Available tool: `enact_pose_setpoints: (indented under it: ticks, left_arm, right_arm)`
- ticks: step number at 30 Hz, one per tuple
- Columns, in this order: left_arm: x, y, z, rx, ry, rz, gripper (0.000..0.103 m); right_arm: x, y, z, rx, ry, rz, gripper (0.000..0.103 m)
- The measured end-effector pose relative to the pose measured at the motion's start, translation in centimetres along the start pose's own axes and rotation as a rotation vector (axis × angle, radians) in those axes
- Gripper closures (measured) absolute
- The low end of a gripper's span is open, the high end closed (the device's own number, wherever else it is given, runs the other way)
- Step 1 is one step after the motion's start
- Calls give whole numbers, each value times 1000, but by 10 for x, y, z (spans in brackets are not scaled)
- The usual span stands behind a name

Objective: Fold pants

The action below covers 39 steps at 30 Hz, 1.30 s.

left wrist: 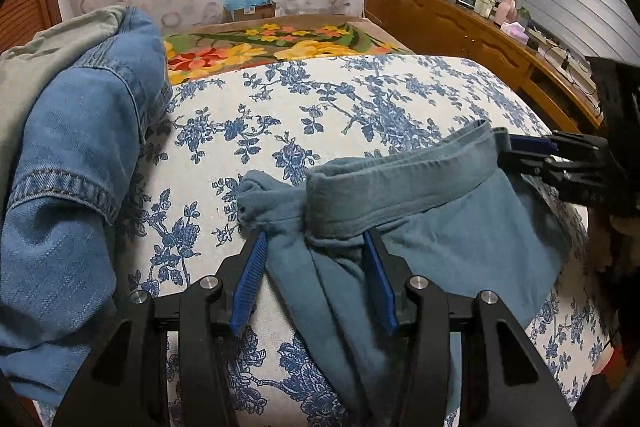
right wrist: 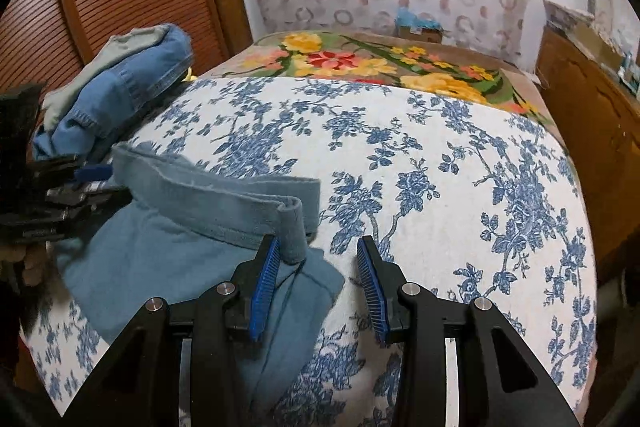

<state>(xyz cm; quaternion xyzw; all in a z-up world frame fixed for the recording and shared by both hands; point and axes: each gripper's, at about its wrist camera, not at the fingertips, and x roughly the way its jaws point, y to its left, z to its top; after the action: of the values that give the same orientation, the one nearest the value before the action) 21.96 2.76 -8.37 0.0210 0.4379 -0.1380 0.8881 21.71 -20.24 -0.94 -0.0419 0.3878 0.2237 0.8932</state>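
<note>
Both our grippers, left gripper (left wrist: 316, 243) and right gripper (right wrist: 318, 251), sit spread apart at the teal pants (left wrist: 432, 235) on the floral bedspread (right wrist: 440, 187), so closing on too little waistband (right wrist: 224, 199) risks cloth slipping free.

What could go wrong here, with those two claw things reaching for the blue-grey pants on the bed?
1. Both grippers look open, so nothing is held yet. The left gripper straddles a bunched knot of the pants; closing there might grab several layers and fold them crooked.
2. The right gripper has only the waistband end by one of its fingers; it might close on too little cloth and slip off.
3. The denim pile lies close by and could get dragged along.
</note>
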Motion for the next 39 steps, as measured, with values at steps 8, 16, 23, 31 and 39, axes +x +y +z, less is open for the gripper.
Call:
enact_pose_setpoints:
  ticks: [8, 16, 23, 31, 39]
  left_arm:
    - [3, 4, -3, -17, -19, 21, 35]
    - [5, 3, -2, -17, -26, 38, 28]
    - [5, 3, -2, -18, -25, 36, 27]
    - [5, 3, -2, -20, -28, 37, 27]
    - [-30, -10, -15, -22, -73, -21, 27]
  right_arm:
    - [7, -2, -1, -2, -4, -3, 56]
    - [7, 4, -3, -41, 1, -37, 51]
    - [-30, 5, -10, -9, -48, -70, 51]
    - [-61, 11, -46, 7, -9, -17, 51]
    - [-67, 14, -69, 31, 29, 66, 63]
